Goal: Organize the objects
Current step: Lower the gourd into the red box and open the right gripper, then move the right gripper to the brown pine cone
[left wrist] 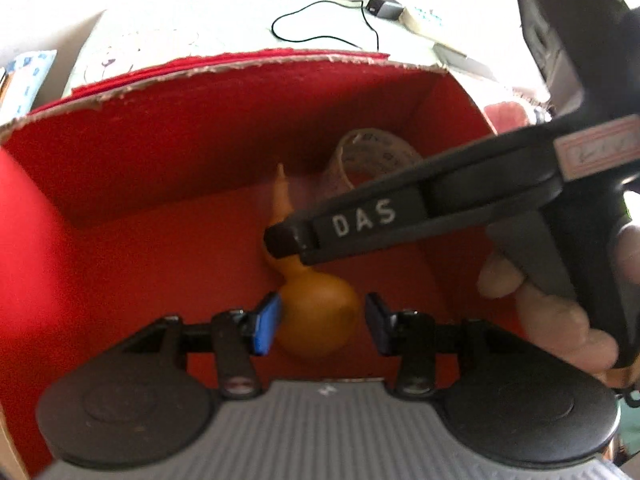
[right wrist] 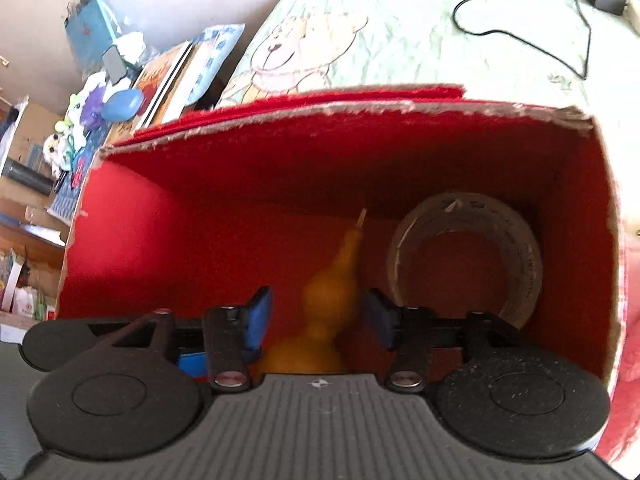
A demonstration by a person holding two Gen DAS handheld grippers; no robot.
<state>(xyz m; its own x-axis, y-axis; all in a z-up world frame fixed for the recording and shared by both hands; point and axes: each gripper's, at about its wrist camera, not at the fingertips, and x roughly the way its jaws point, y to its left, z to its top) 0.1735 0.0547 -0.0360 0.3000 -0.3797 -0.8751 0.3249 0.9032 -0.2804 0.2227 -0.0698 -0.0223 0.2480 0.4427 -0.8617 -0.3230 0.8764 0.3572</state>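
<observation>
- A red cardboard box (left wrist: 160, 160) with torn upper edges sits on a pale surface printed with a cartoon bear (right wrist: 296, 52); both grippers reach down into it
- A small orange gourd (left wrist: 316, 320) lies on the box floor, its thin stem pointing toward the far wall; the right wrist view shows the same gourd (right wrist: 328, 300) from above, stem tip near the back wall
- A roll of clear tape (right wrist: 468, 256) leans in the right rear corner of the box, just beside the gourd; the left wrist view shows it (left wrist: 372, 156) partly hidden behind the other tool
- Left gripper (left wrist: 320, 320): jaws apart, straddling the fat bulb of the gourd; the blue pad on one side is touching or almost touching the bulb, the other pad stands a little off it
- Right gripper (right wrist: 316, 316): jaws apart on either side of the gourd's narrow waist, not pressing it. In the left wrist view it (left wrist: 280, 240) comes in from the right, its black fingers labelled "DAS", the tips over the gourd's neck
- A black power adapter (left wrist: 384, 6) with its cable (left wrist: 320, 20) lies on the surface beyond the box
- Books and small toys (right wrist: 120, 96) are piled to the left of the box
</observation>
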